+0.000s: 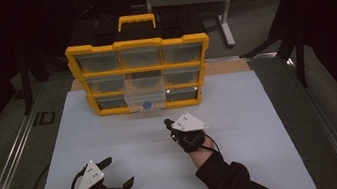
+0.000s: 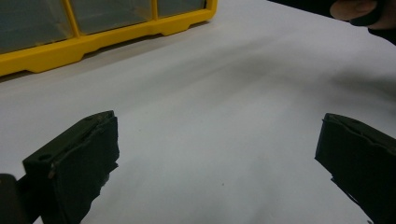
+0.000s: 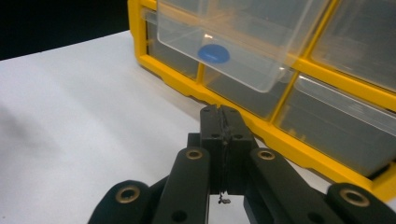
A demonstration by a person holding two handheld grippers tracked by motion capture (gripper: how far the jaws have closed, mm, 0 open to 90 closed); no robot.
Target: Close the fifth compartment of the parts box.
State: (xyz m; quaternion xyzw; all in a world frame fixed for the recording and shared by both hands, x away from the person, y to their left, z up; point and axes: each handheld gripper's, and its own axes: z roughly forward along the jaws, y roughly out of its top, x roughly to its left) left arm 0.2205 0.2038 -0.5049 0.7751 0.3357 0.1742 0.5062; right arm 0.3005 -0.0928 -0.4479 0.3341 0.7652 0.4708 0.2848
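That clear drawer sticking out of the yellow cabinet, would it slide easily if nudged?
Probably. The clear drawer already hangs partly out of the yellow cabinet, so it likely slides freely. It looks like thin, stiff plastic holding just a small blue piece, so probably light. Pulled too far, it might tip.

Open white table surface (image 1: pixel 128 141) between both grippers and yellow organizer (image 1: pixel 140 73). Clear drawer (image 1: pixel 145 95) pulled out from middle column, jutting over the table toward right gripper (image 1: pixel 168 123). Closed drawers on both sides. Wide bare stretch ahead of left gripper (image 1: pixel 117 172).
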